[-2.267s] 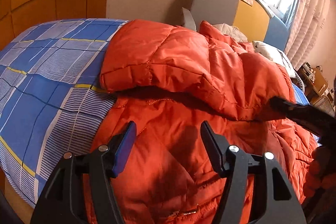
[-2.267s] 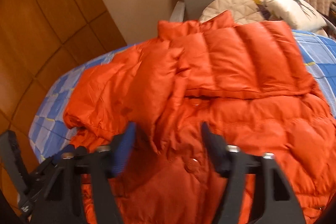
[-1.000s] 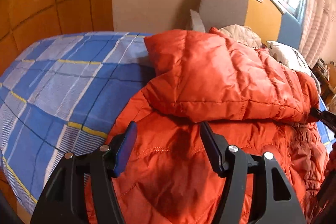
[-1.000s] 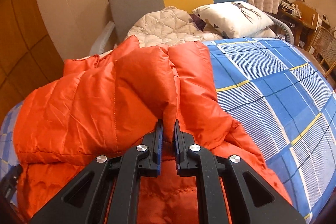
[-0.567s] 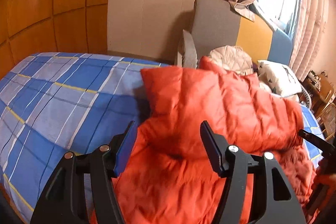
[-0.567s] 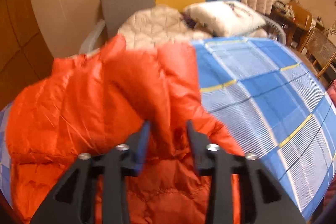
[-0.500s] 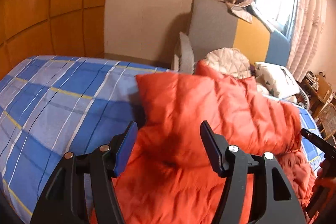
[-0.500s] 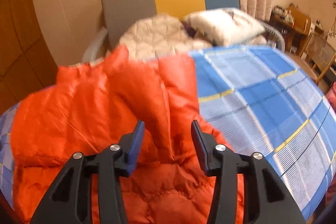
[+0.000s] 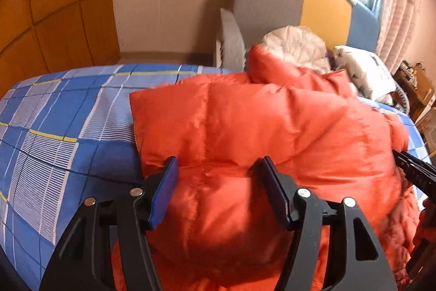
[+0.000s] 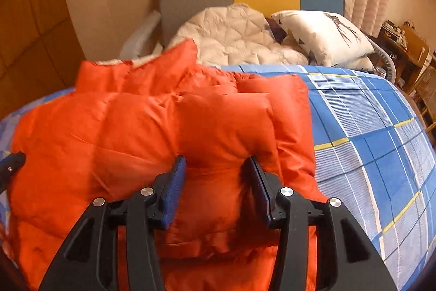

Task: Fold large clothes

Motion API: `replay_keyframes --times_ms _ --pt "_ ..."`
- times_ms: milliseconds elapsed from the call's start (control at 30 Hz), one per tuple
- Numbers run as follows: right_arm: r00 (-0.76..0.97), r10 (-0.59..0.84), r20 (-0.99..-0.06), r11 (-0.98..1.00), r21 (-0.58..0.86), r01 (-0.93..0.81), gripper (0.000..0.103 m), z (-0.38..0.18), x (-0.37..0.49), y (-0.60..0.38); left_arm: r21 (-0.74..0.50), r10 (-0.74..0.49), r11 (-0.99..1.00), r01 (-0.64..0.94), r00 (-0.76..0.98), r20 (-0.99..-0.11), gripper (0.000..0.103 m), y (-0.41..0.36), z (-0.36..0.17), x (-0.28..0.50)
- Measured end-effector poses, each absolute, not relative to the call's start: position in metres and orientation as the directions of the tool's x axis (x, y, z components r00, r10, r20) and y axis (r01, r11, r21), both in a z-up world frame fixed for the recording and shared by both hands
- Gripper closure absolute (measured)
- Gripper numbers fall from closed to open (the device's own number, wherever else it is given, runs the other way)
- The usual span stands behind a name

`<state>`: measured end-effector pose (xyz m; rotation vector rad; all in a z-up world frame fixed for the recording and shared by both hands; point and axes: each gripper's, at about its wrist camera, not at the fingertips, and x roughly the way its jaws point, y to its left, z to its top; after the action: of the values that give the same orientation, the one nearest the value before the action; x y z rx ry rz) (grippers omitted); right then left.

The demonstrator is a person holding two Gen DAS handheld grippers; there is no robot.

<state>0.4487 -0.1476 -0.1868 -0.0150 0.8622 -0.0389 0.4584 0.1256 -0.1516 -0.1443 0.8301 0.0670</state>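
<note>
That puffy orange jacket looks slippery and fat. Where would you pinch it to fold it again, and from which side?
Probably at the near folded edge of the orange jacket, coming in low from the front, where each open gripper, left and right, already straddles a bulge. The quilted panels are too thick to pinch mid-surface; the edge lying on the blue checked bedsheet is thinner, and its corners look easiest to lift.

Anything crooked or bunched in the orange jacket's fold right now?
Slightly. On the orange puffer jacket, the folded-over part ends in two uneven lobes at its right edge, and the collar pokes up beyond the fold. No damage shows. Both grippers are open.
</note>
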Motion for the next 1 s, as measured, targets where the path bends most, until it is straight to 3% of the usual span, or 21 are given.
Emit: replay_keyframes --times_ms 300,433,500,600,1000 --pt "0.599 -0.063 -0.798 0.998 -0.057 0.028 0.057 -0.214 0.464 -0.145 -0.121 -0.011 0.984 -0.128 0.640 -0.769 0.040 0.132 -0.181 0.471" --pt "0.597 -0.021 -0.802 0.998 0.015 0.055 0.053 -0.200 0.454 -0.154 -0.101 0.026 0.982 -0.161 0.641 -0.767 0.035 0.132 -0.171 0.460" --pt "0.616 -0.001 -0.788 0.997 0.044 0.057 0.044 -0.190 0.441 -0.159 -0.104 0.032 0.981 -0.166 0.660 -0.750 0.027 0.134 -0.162 0.442" --pt "0.640 0.009 -0.769 0.997 0.055 0.051 0.035 -0.178 0.415 -0.164 -0.101 0.032 0.983 -0.154 0.682 -0.731 0.025 0.134 -0.154 0.417" --pt "0.614 -0.035 -0.788 0.999 -0.033 0.014 0.035 -0.172 0.300 -0.220 -0.085 0.039 0.987 -0.136 0.718 -0.695 0.024 0.150 -0.144 0.295"
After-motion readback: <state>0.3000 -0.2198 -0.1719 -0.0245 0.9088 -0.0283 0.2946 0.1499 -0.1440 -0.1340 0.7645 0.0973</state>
